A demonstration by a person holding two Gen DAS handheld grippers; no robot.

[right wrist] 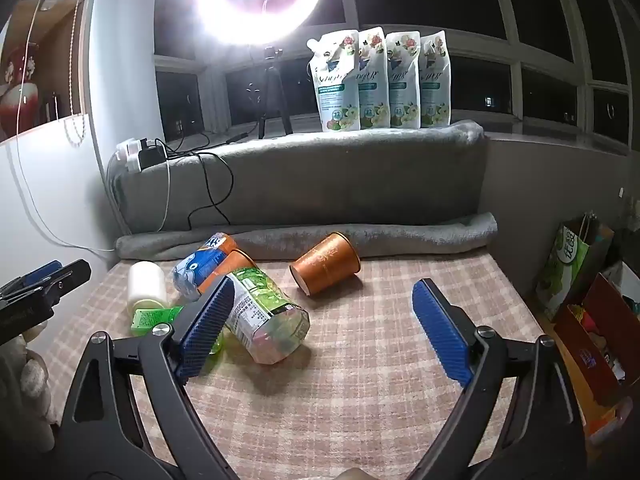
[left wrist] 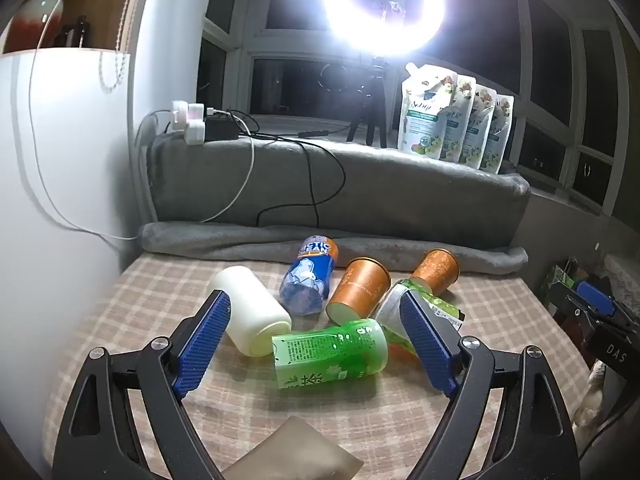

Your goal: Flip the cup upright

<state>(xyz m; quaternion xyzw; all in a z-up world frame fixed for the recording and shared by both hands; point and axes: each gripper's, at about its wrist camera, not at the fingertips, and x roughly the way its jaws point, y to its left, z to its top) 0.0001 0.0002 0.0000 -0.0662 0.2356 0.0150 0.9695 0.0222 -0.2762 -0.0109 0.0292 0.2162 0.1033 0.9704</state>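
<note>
Checked beige cloth covers the worktop [left wrist: 400, 432], lit by a ring light [left wrist: 382, 4] on a tripod before dark windows.

Six containers lie on their sides in a cluster on the cloth. The green cup [left wrist: 330, 354], translucent with a printed label, lies nearest the left gripper [left wrist: 316, 316], almost between its blue pads, though the pictures do not show any contact. Touching the green cup's left end is a white cup [left wrist: 250, 310]. Behind the green cup lie a blue polar-bear cup [left wrist: 308, 276] and an orange cup [left wrist: 358, 288], its open mouth turned toward the camera. To the green cup's right, a clear cup with a green label [right wrist: 266, 318] lies partly behind the left gripper's right pad. Beyond that one, a second orange cup [right wrist: 326, 264] lies apart from the others.

The left gripper is spread wide and holds nothing. The right gripper [right wrist: 324, 308] is also spread wide and empty, hovering right of the green cup with its left pad in front of the clear cup.

Farther back, a rolled grey blanket [left wrist: 280, 240] edges the worktop, and four detergent pouches [right wrist: 382, 80] stand on the ledge above.
</note>
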